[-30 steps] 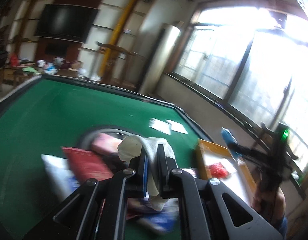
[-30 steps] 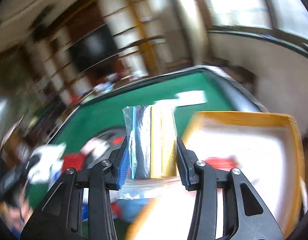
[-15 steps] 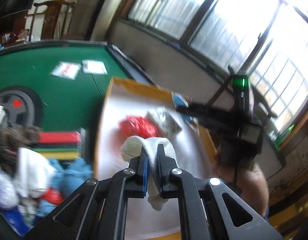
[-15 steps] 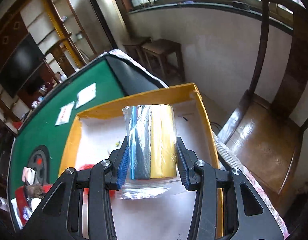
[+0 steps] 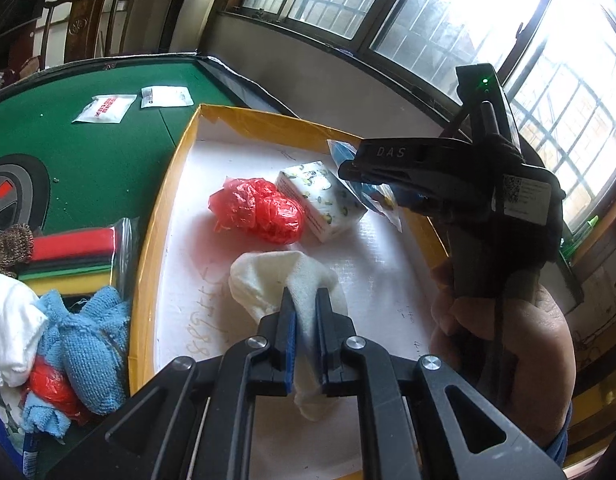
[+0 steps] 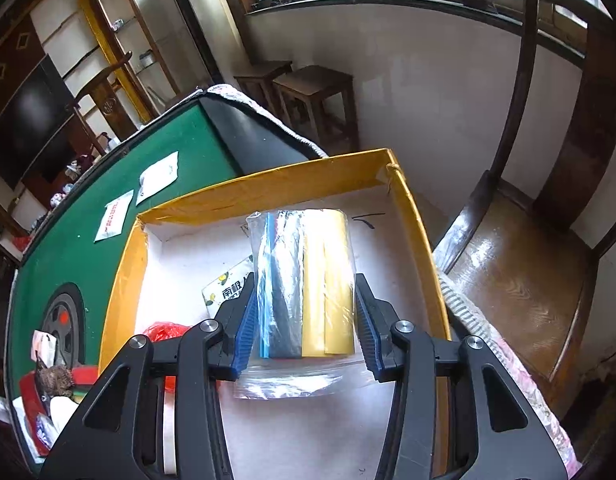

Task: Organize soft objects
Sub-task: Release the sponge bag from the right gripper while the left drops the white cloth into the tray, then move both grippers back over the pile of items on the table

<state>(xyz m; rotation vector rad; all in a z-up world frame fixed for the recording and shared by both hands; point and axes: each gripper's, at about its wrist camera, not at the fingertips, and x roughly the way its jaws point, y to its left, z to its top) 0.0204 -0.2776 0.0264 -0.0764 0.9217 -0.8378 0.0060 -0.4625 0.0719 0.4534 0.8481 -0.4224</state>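
My left gripper is starting to ease apart, the white sock still pinched between its pads and hanging over the white floor of the yellow-rimmed box. My right gripper is spreading too, the clear bag of sponges still between its pads above the same box. Farther in, a red plastic bag and a tissue pack are lying side by side. Beyond the rim, two white packets are sitting on the green table.

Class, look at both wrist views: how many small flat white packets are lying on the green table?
2. One white packet with red print lies beyond the yellow box's far corner; the other white packet lies beside it, nearer the table's edge. More may be hidden.
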